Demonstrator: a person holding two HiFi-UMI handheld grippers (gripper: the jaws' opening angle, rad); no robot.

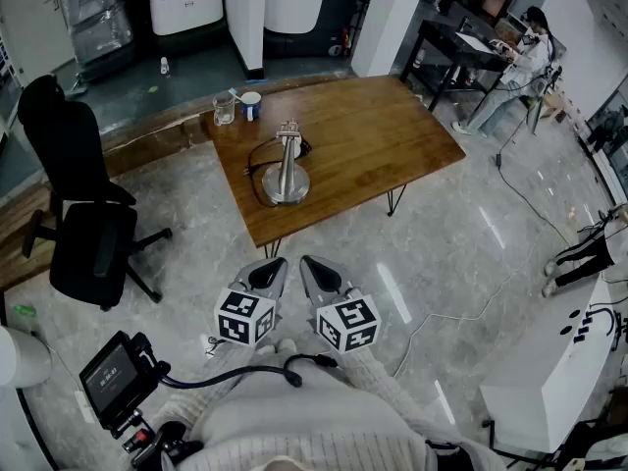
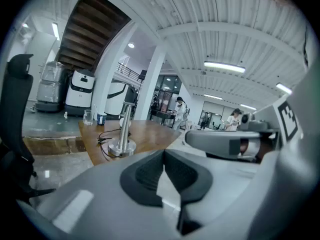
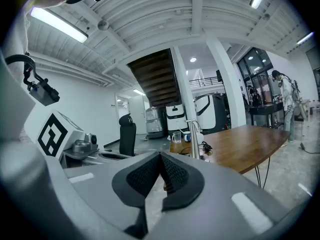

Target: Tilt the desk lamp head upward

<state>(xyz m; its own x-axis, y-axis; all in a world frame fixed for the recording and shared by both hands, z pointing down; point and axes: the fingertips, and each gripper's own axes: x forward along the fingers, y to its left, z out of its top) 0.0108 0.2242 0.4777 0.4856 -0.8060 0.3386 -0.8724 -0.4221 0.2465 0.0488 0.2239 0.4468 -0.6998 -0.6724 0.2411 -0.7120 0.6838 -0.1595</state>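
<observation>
Both claws are pressed fully shut and hold nothing: the left gripper (image 1: pixel 276 264) and the right gripper (image 1: pixel 307 262) hang side by side over the floor, close to the person's chest, tips angled toward each other and a little downward.

The desk lamp (image 1: pixel 287 165) stands upright on its round base near the front edge of the wooden table (image 1: pixel 373 135). Its stem is vertical and its head (image 1: pixel 288 130) sits at the top, too small to read its tilt. A dark cable (image 1: pixel 257 157) loops round the base. A glass mug (image 1: pixel 224 111) and a cup (image 1: pixel 251 104) sit at the far corner, well apart from the lamp, and an office chair (image 1: pixel 83 214) stands off to the left.

From the claws the lamp lies straight ahead, well apart across bare floor. It shows left of centre in the left gripper view (image 2: pixel 123 129) and right of centre in the right gripper view (image 3: pixel 192 134). Neither hand is clearly nearer, the left perhaps slightly. I judge that the reach has not yet begun.
</observation>
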